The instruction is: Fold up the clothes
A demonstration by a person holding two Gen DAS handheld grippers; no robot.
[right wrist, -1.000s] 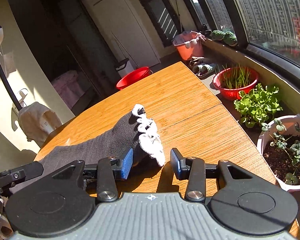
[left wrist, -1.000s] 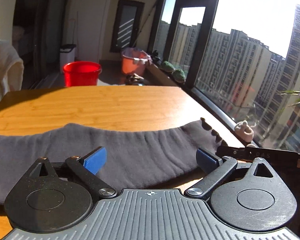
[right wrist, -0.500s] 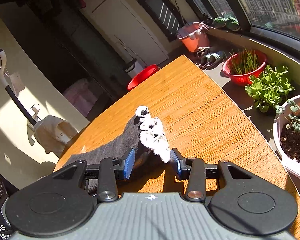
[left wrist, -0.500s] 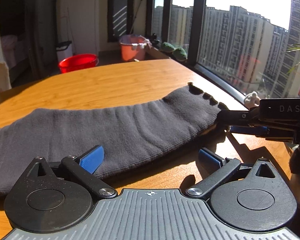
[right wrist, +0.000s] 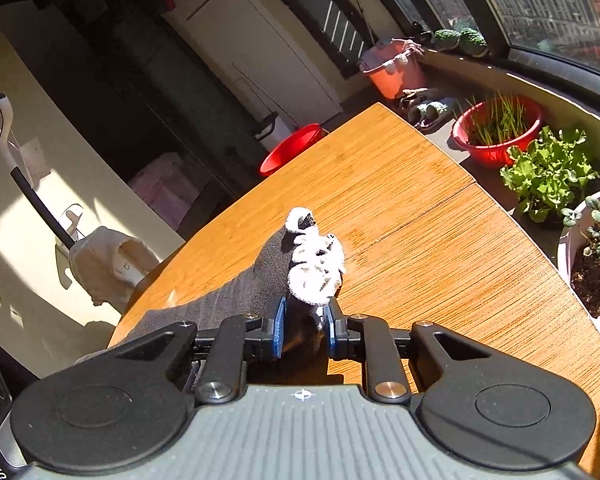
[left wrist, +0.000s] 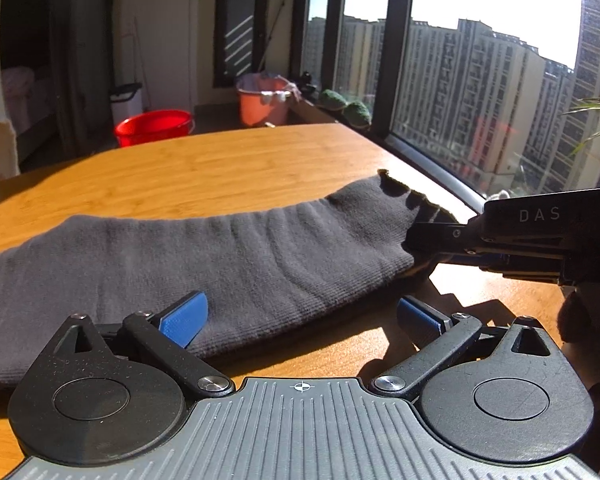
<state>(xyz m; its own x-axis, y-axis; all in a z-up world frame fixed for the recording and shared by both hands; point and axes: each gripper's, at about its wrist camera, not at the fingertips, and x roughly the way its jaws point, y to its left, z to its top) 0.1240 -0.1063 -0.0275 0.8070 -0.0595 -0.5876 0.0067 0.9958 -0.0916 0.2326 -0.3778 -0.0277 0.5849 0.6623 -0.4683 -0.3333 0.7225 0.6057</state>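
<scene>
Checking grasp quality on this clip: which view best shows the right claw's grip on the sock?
The right wrist view: the right claw is closed on the sock at its white scalloped end. The left wrist view shows the claw side-on at that end, pads hidden, but most of the sock's length.

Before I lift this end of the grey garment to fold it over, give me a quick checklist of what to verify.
1. Right gripper shut on the garment end: ok.
2. Both layers of that end pinched: cannot tell.
3. Left gripper holding the cloth: not ok, its jaws stand open over the near edge.
4. Garment lying flat along the table: ok, only light ripples.
5. Bare table beyond the garment for the fold: ok.
6. Garment's far left end lying on the table: cannot tell, it runs out of view.
</scene>
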